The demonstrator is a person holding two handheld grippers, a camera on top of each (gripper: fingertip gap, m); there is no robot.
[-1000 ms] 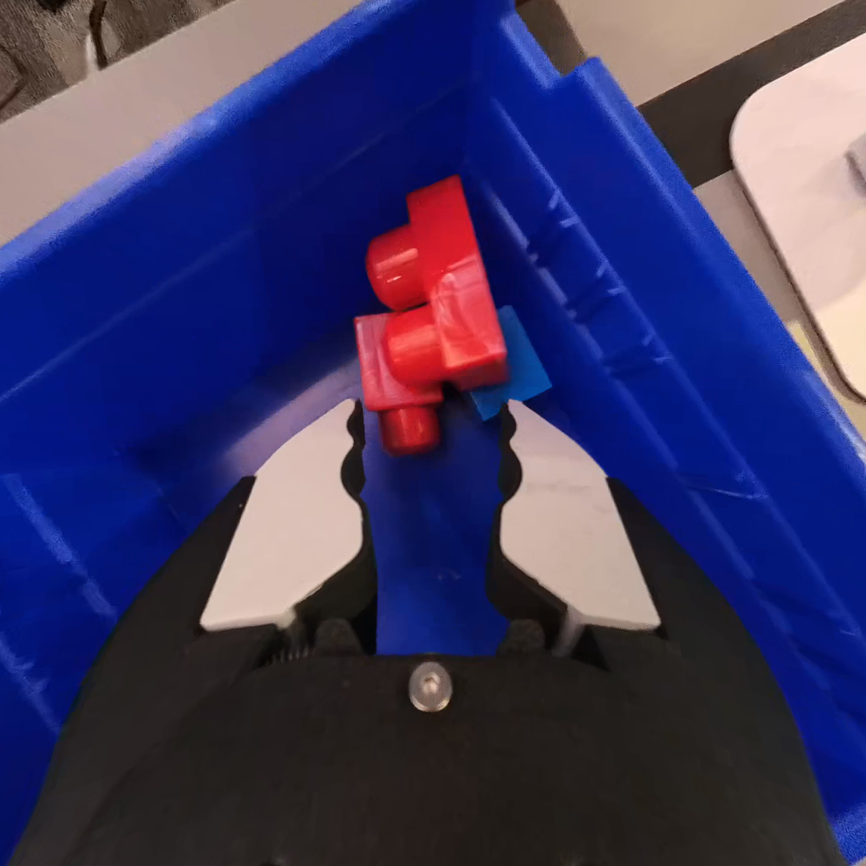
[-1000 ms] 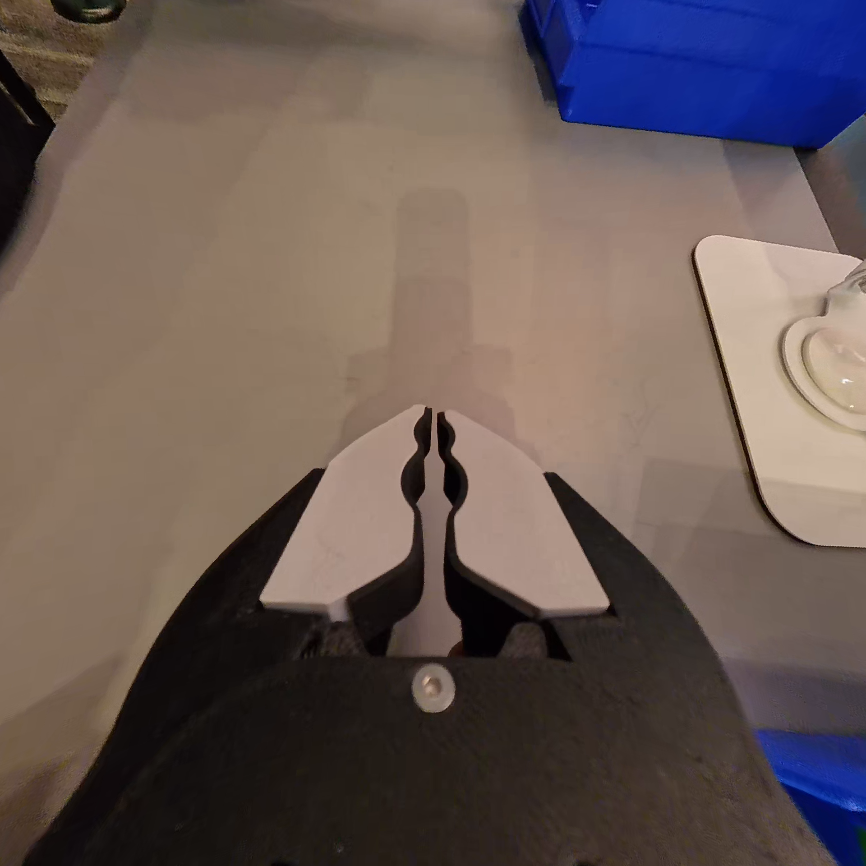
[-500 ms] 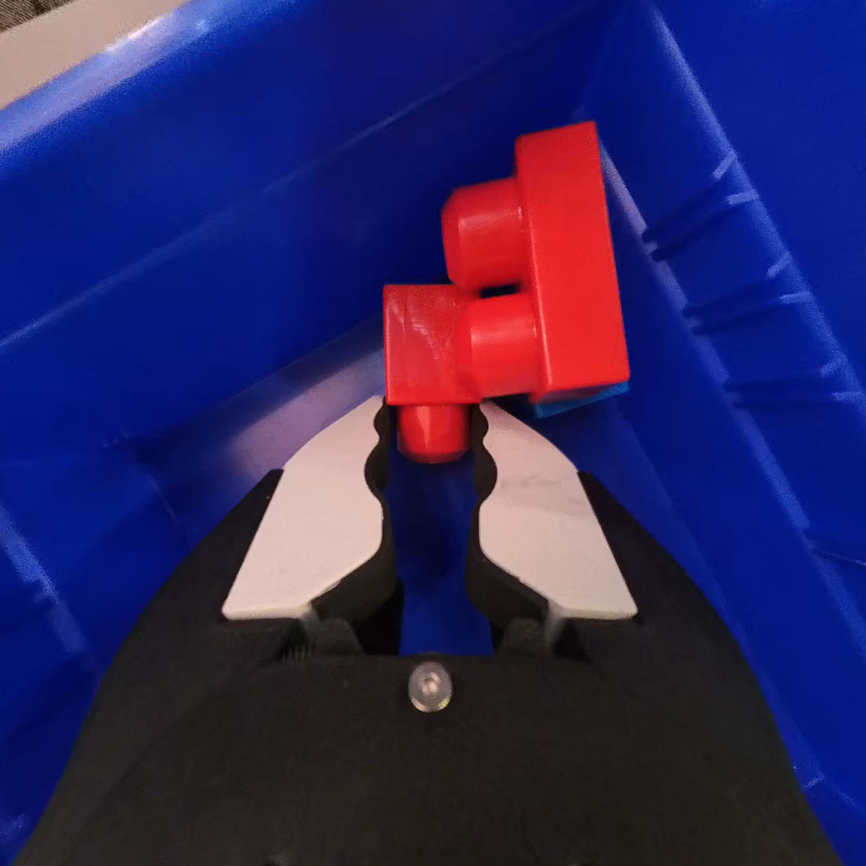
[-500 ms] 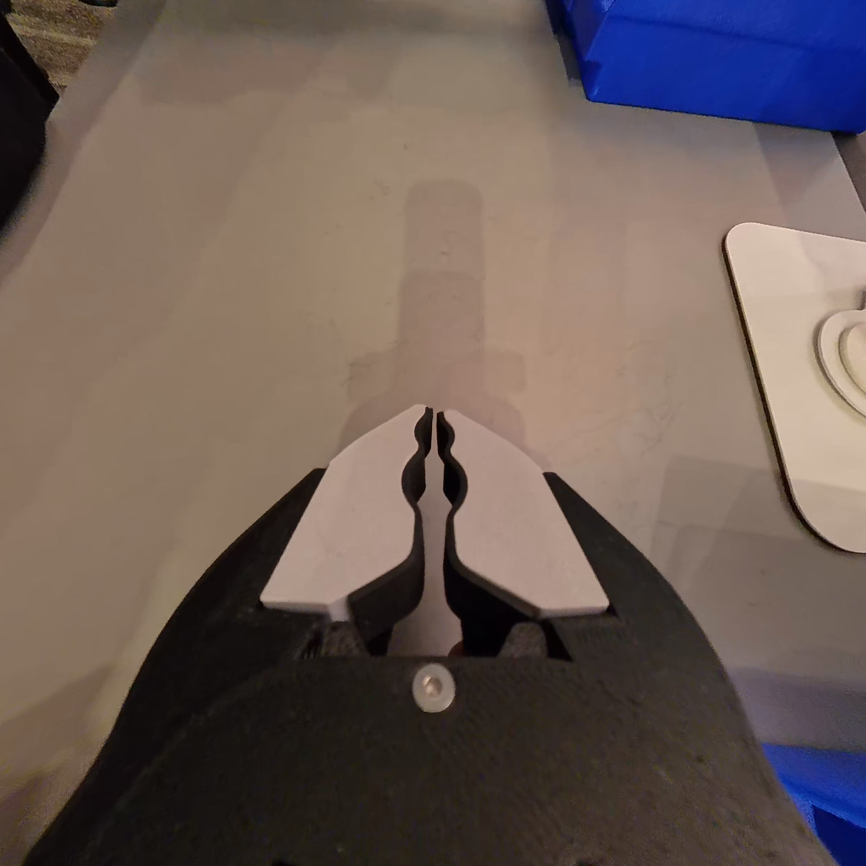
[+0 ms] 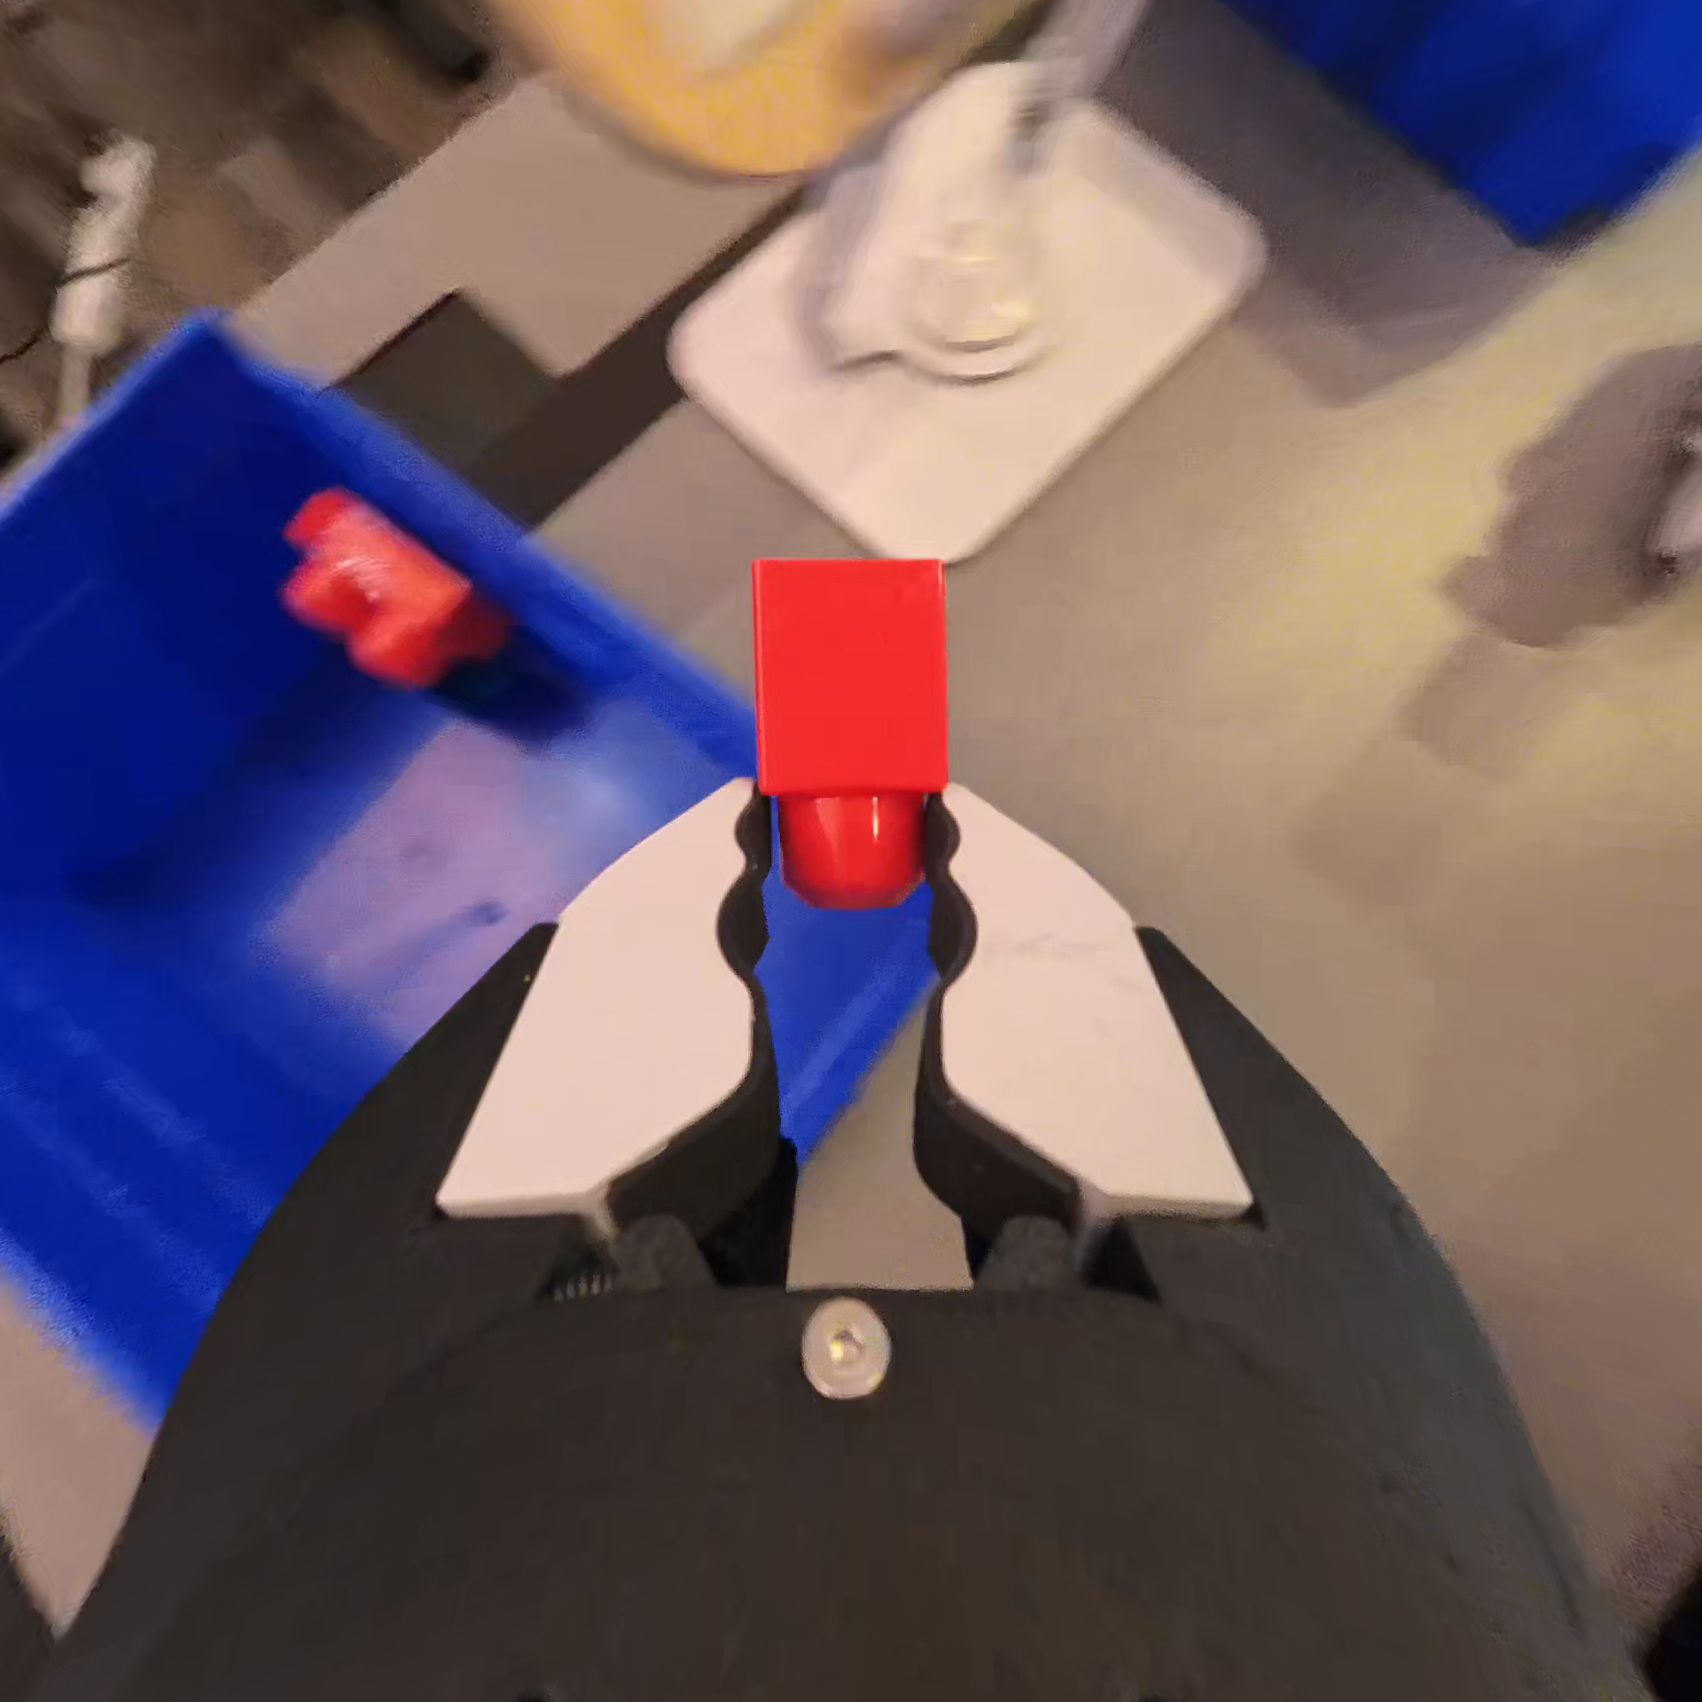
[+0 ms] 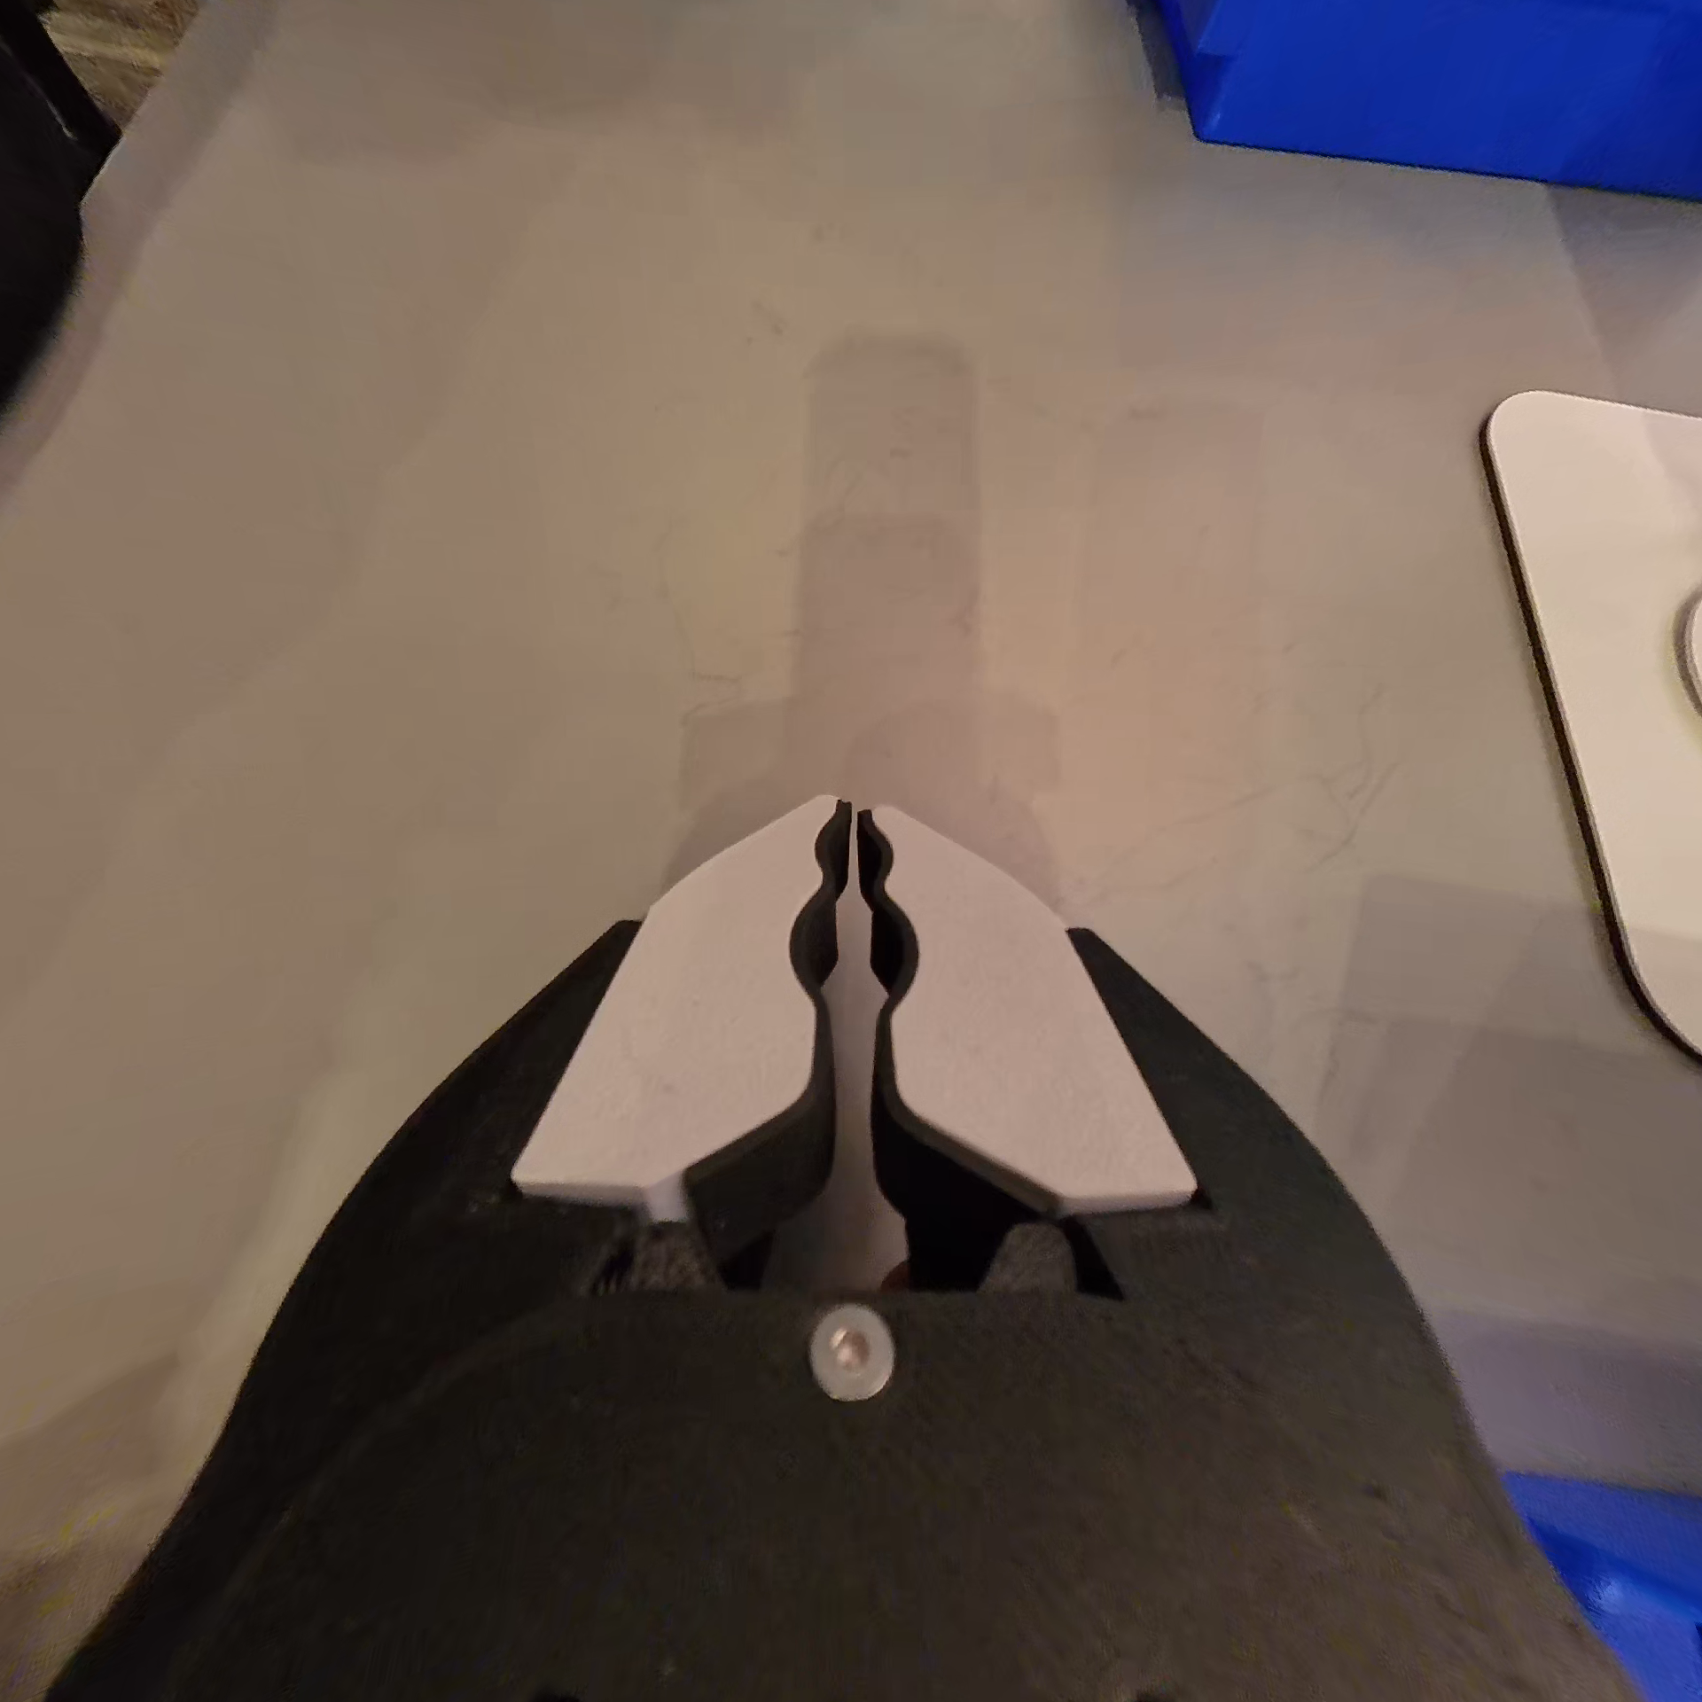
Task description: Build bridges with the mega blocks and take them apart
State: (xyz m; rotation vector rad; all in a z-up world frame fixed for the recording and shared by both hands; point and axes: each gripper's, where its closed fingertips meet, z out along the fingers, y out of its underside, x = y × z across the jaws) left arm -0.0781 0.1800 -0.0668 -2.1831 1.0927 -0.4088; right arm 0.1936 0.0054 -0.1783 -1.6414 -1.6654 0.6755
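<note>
My left gripper [image 5: 847,843] is shut on the round stud of a small red block [image 5: 849,677] and holds it in the air past the rim of the blue bin [image 5: 138,829], over the grey table. A second red block [image 5: 387,599] lies inside the bin against its far wall, blurred. My right gripper [image 6: 847,815] is shut with nothing between its pads and hovers over the bare grey table [image 6: 460,553].
A white square mat [image 5: 967,368] with a clear glass object on it lies ahead of the left gripper; it also shows in the right wrist view [image 6: 1612,691]. Another blue bin [image 6: 1474,83] stands at the far right; a blue edge [image 6: 1612,1593] is near right. The grippers' ends are close to 35 cm from one another.
My left gripper closed on the red block's stud inside the bin and lifted it out, away from the other red block. The right gripper stayed shut and drifted slightly.
</note>
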